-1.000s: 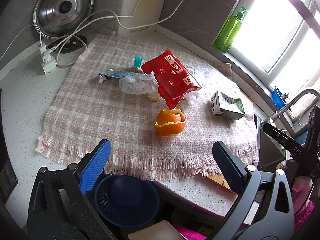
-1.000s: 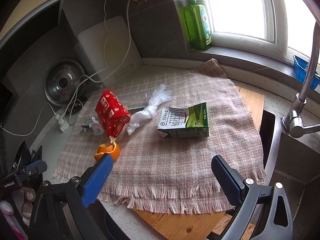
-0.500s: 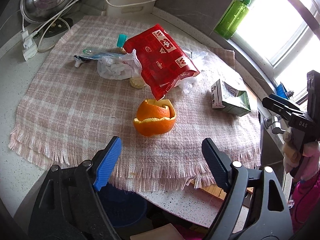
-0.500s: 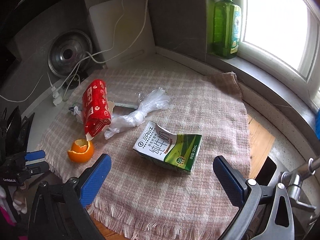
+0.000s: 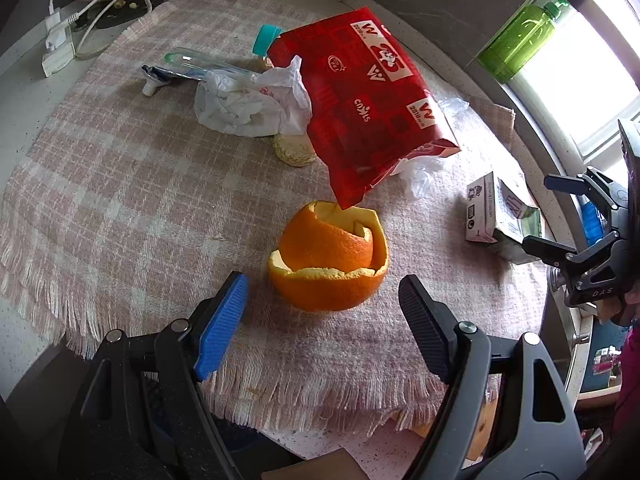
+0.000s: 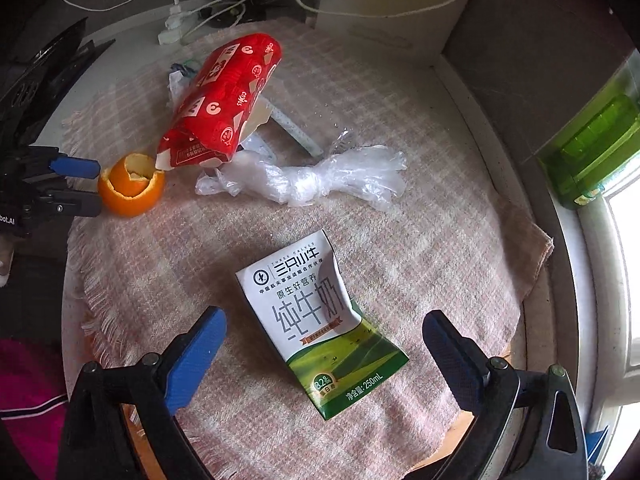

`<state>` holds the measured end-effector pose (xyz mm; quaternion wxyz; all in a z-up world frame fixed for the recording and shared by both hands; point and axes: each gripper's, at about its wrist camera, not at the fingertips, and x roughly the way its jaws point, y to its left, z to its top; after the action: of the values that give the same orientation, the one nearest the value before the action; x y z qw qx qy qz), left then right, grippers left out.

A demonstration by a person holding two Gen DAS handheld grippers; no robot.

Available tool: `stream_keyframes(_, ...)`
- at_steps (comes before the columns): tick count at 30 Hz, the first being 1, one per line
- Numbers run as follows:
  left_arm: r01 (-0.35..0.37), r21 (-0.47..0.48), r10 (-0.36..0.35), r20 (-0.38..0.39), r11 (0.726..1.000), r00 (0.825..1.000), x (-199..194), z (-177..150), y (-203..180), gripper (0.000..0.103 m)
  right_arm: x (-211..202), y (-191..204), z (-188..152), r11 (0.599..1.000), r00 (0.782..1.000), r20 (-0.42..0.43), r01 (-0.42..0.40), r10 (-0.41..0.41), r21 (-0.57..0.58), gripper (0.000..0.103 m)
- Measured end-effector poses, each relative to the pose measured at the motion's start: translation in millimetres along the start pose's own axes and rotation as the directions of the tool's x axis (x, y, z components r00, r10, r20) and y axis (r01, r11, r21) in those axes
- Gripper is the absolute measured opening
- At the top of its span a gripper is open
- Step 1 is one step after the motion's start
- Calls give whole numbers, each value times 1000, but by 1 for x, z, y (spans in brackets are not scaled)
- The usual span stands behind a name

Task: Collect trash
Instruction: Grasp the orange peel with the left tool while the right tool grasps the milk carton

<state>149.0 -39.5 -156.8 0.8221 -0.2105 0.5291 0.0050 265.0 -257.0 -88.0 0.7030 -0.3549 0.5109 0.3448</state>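
I have both claws pointing steeply down over the pink-and-white checked woven cloth (image 5: 120, 184) that covers the table, and I judge the step in hand is a double pick: the hollow orange peel cup (image 5: 328, 260) for my left claw (image 5: 322, 308), the dented white-and-green milk carton (image 6: 320, 328) for my right claw (image 6: 324, 344). To do it well, I'd keep lowering the left claw until its blue and black fingers straddle the peel at its widest part, then close gently, since the thin rind will likely fold or tear if squeezed hard; I'd also lift clear of the red foil snack bag (image 5: 368, 108), whose lower corner hangs over the peel's rim. The left claw is released, jaws apart and empty; the peel sits on the cloth just beyond the fingertips, roughly centred between them, not yet inside the gap. The right claw is likewise spread wide and holds nothing; the carton lies flat on the cloth, skewed to the jaw line, its green end between the fingers, its white end pointing away from the claw toward the twisted clear plastic bag (image 6: 316, 180) that lies beside the red bag. I'd roll the wrist to square the pads with the carton's long sides. A crumpled white plastic bag (image 5: 248, 104) waits beside the red bag, on its side away from the carton.
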Motion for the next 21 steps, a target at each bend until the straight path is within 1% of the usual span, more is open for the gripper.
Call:
stream_keyframes(5, 1, -2, -1, -13, 1000, 1000, 12, 6, 0, 80, 17, 4, 10, 995, 997, -70, -25, 18, -95, 100)
stream_keyframes(7, 6, 1, -6, -13, 1000, 1000, 14, 7, -2, 75, 23, 7, 14, 991, 996, -90, -20, 9, -133, 100)
stream_keyframes(8, 9, 3, -9, -14, 1000, 1000, 15, 8, -4, 71, 26, 9, 16, 988, 995, -99, -30, 16, -150, 100)
stream_keyframes(9, 4, 5, -4, -10, 1000, 1000, 16, 9, -5, 71, 28, 11, 16, 986, 994, -108, -37, 20, -165, 100)
stream_keyframes(13, 7, 13, -7, 5, 1000, 1000, 16, 14, -9, 68, 37, 17, 18, 974, 991, -130, -7, -22, -225, 98)
stream_keyframes(15, 9, 23, -9, 6, 1000, 1000, 17, 15, -11, 66, 40, 16, 18, 975, 990, -137, -16, -15, -224, 91)
stream_keyframes(17, 13, 33, -14, 9, 999, 1000, 18, 15, -12, 64, 40, 14, 17, 976, 991, -137, -23, -7, -216, 89)
stream_keyframes(19, 18, 38, -19, 16, 999, 1000, 17, 16, -12, 62, 40, 14, 15, 977, 991, -132, -28, 0, -214, 84)
stream_keyframes(21, 24, 41, -25, 17, 999, 1000, 17, 18, -11, 60, 43, 12, 17, 977, 991, -136, -47, 19, -206, 71)
